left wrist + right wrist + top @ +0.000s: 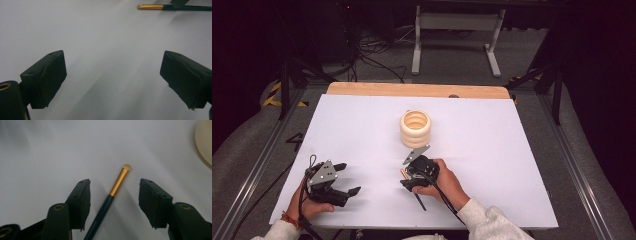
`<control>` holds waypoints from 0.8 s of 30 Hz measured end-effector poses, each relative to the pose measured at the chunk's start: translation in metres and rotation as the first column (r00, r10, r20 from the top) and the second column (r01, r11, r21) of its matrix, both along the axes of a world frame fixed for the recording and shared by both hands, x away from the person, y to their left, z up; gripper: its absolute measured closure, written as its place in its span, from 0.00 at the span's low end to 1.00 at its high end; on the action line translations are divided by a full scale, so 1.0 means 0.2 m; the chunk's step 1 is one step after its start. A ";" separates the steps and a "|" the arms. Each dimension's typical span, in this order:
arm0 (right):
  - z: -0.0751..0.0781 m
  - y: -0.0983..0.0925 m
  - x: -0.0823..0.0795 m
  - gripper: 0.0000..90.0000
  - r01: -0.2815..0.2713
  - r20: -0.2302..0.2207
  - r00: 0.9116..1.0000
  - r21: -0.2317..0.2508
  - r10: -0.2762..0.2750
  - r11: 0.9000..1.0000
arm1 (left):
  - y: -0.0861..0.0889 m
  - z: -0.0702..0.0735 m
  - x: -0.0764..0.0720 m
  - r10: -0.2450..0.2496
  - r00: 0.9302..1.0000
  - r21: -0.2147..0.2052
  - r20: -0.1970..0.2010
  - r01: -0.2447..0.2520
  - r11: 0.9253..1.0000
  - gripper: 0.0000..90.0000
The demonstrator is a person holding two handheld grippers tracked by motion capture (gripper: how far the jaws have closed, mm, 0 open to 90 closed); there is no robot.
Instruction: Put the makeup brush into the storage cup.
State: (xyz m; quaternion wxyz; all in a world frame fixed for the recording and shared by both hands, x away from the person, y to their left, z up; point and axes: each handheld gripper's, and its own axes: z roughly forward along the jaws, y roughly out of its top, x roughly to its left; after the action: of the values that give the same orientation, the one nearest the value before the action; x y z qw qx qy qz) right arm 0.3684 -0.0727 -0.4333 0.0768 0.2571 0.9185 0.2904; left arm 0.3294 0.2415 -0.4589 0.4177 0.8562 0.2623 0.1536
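Right gripper [113,195] half-open astride brush [110,197], not gripping; left gripper [112,77] wide open, empty

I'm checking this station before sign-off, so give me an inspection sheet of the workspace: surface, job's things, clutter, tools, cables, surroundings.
Surface: white sheet over a wooden table, no marks seen.
Job's things: brush with gold ferrule and dark handle lies flat on the sheet; cream ribbed holder stands upright beyond it.
Clutter: nothing seen.
Tools: right tool open, jaws either side of the brush, pads not touching it; left tool open over bare sheet, nothing between its jaws.
Cables: one trails from each tool; a loose tangle lies on the floor behind the table.
Surroundings: dark room, white frame legs at the back, metal rails along both sides.
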 end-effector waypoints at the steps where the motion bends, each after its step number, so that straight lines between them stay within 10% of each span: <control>1: -0.01 0.00 0.00 0.50 -0.004 -0.005 1.000 -0.009 0.004 1.000 | 0.00 0.00 0.00 0.000 1.000 0.000 0.000 0.000 1.000 0.08; 24: -0.02 0.07 0.05 0.64 0.014 -0.017 1.000 -0.109 -0.016 0.994 | 0.00 0.00 0.00 -0.017 1.000 0.002 -0.010 0.017 1.000 0.08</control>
State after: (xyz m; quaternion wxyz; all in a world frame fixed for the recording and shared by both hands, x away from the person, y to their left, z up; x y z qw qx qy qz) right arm 0.3791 -0.0596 -0.4381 0.0849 0.2619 0.9317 0.2369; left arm 0.3291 0.2407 -0.4596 0.4167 0.8596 0.2570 0.1462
